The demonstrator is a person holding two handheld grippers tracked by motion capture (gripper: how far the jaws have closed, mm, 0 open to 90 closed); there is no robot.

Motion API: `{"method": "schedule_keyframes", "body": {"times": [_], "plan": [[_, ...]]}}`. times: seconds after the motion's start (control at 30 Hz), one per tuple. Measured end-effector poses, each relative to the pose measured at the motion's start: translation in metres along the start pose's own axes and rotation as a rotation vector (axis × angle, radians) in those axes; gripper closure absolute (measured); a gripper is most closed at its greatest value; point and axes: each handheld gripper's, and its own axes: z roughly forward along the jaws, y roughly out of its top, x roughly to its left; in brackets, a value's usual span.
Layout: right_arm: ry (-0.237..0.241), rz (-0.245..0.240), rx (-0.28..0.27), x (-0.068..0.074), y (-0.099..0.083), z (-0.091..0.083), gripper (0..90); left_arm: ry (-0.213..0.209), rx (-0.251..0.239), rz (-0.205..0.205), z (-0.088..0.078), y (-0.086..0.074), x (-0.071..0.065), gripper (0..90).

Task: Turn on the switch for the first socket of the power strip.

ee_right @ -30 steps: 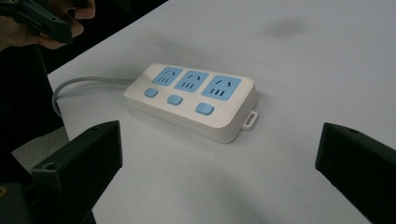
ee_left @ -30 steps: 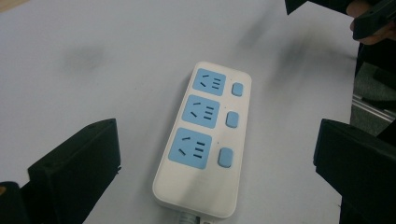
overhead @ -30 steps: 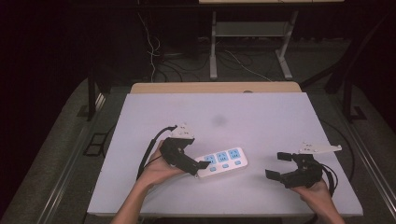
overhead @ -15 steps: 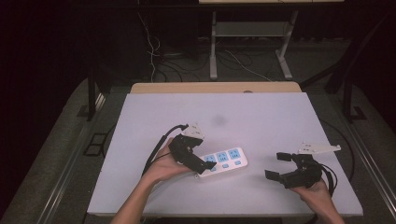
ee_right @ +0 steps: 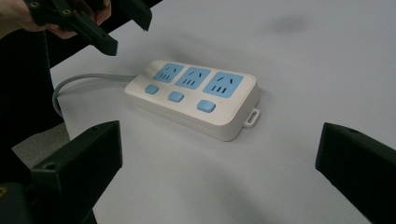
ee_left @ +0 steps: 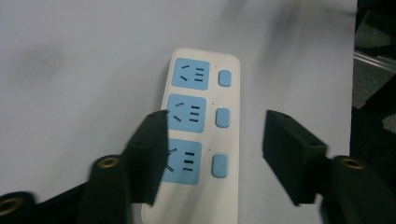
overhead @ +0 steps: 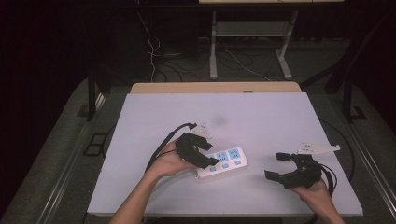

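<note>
The worktop [overhead: 261,116] is a plain white board, bare around the power strip [overhead: 223,162], with one faint grey smudge [overhead: 217,121] on the board beyond the strip. Nothing lies between either of your tools and the strip. Behind the worktop's far edge are the metal legs of another stand [overhead: 214,42] and loose cables [overhead: 243,63] on the dark floor.

The power strip lies flat on the worktop, near its front edge and a little left of the middle. It is white, with three blue sockets [ee_left: 189,112] in a row and a blue switch [ee_left: 223,117] beside each. Its grey cord [ee_right: 79,80] leaves the end nearest your left hand [overhead: 169,161]; a small hanging loop [ee_right: 252,116] sticks out of the other end.

Left tool [ee_left: 217,140]: it sits over the cord end of the strip, pointing along its length. The jaws have just been closing and stand partly apart, one over the socket side, the other out past the switch side over bare worktop. Neither pad presses on the strip; it is not gripped.

Right tool [overhead: 279,166]: it is held well to the right of the strip, facing the loop end, jaws spread wide with nothing between them.
</note>
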Motion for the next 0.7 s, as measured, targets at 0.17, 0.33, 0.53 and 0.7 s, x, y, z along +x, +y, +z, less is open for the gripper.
{"method": "schedule_keyframes", "body": {"times": [0.17,0.33,0.53,0.7], "plan": [[0.002,-0.005,0.005,0.000,0.000,0.000,0.3,-0.019,0.027,0.020,0.006,0.000,0.000,58.3],[0.004,-0.006,0.008,0.000,0.000,0.001,0.3,-0.024,0.061,0.026,0.013,-0.001,0.002,75.1],[0.004,-0.005,0.011,0.000,0.000,0.001,0.3,-0.042,0.091,0.027,0.021,-0.001,0.003,86.9],[0.006,-0.008,0.015,0.001,0.000,0.002,0.3,-0.055,0.122,0.043,0.028,-0.002,0.001,88.8]]}}
